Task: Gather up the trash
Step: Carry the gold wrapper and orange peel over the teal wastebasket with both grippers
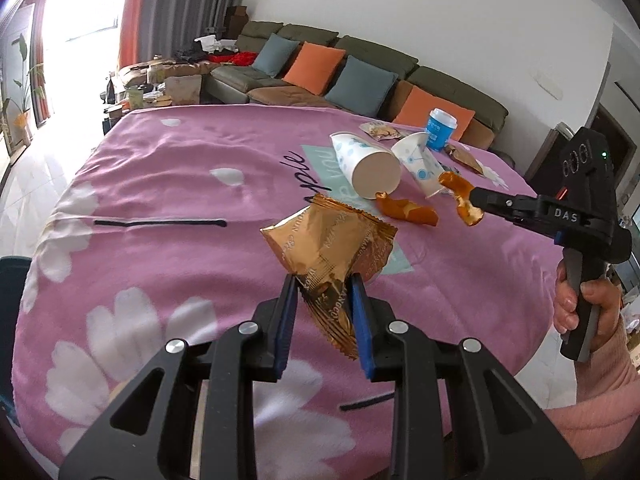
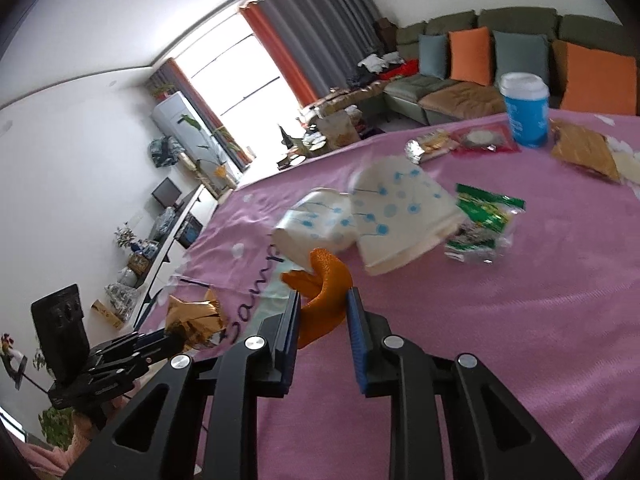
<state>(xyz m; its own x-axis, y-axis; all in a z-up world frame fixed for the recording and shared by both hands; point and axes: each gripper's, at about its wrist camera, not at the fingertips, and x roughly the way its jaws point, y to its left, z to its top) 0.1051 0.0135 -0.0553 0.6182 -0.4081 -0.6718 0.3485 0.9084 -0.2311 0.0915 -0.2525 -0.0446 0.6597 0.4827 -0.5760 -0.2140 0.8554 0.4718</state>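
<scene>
Here the left gripper [image 1: 325, 280] has its two blue-padded fingers [image 1: 286, 320] closed on one gold snack wrapper [image 1: 332, 248], which is lifted clear of the pink flowered cloth on the table [image 1: 160, 184]. The right gripper [image 2: 323, 300] likewise has its fingers [image 2: 357, 340] pinched on one curled piece of orange peel [image 2: 326, 292], held above the cloth.

Just ahead of the left fingers, a second piece of orange peel [image 1: 406, 210] lies on the cloth. Beyond it, two paper cups with blue dots lie on their sides, touching each other: a round one [image 1: 366, 166] and a crushed one [image 1: 418, 164]. In the right wrist view the same two cups sit directly ahead of the right fingers.

To the right of the crushed cup lies one green snack packet [image 2: 482, 222]. Farther ahead stands one upright blue cup with a white lid [image 2: 525, 110]. Near it lie three more wrappers: a silver one [image 2: 426, 146], a red-edged one [image 2: 486, 138] and a brown one [image 2: 584, 152].
</scene>
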